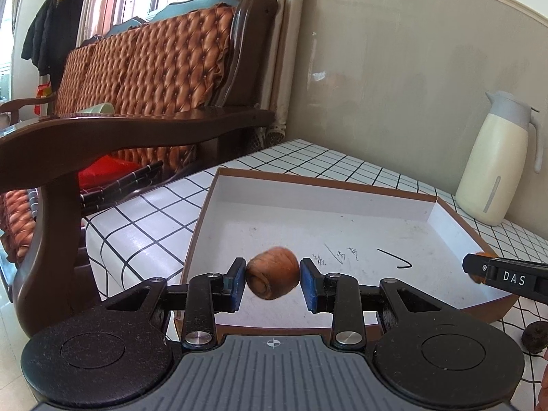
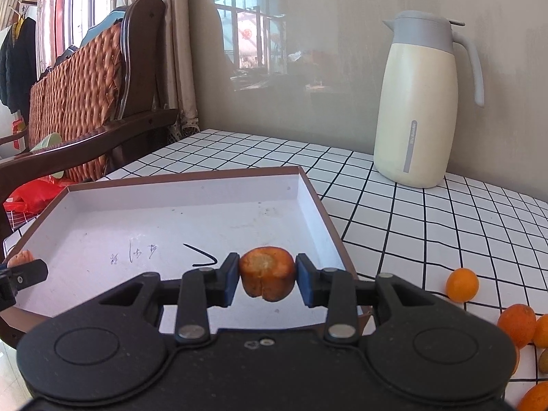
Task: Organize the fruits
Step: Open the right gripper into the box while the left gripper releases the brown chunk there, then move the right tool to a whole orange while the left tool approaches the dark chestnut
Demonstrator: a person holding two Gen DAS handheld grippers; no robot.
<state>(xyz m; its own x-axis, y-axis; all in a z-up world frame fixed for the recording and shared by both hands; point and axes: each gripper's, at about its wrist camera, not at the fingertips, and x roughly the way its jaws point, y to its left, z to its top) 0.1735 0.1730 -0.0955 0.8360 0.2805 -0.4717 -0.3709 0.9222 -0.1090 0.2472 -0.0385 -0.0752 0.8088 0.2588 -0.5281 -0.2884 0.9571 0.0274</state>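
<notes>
My left gripper (image 1: pixel 273 279) is shut on a brownish-orange dried fruit (image 1: pixel 273 272), held just above the near edge of a shallow white box tray (image 1: pixel 308 212) with a brown rim. My right gripper (image 2: pixel 267 279) is shut on a small orange fruit (image 2: pixel 267 272) with a pale, rough top, over the tray's (image 2: pixel 137 212) near right part. In each wrist view one finger of the other gripper shows: the right one (image 1: pixel 493 274) at the tray's right side, the left one (image 2: pixel 27 274) at its left side with its fruit (image 2: pixel 20 257) peeking behind. Pen marks are the only other thing on the tray floor.
A cream and grey thermos jug (image 2: pixel 418 102) stands on the checked tablecloth (image 2: pixel 411 226) behind the tray's right. Several loose oranges (image 2: pixel 462 284) lie at the right, and a dark fruit (image 1: pixel 534 337) sits near the tray's corner. A wooden sofa (image 1: pixel 137 68) borders the table's left.
</notes>
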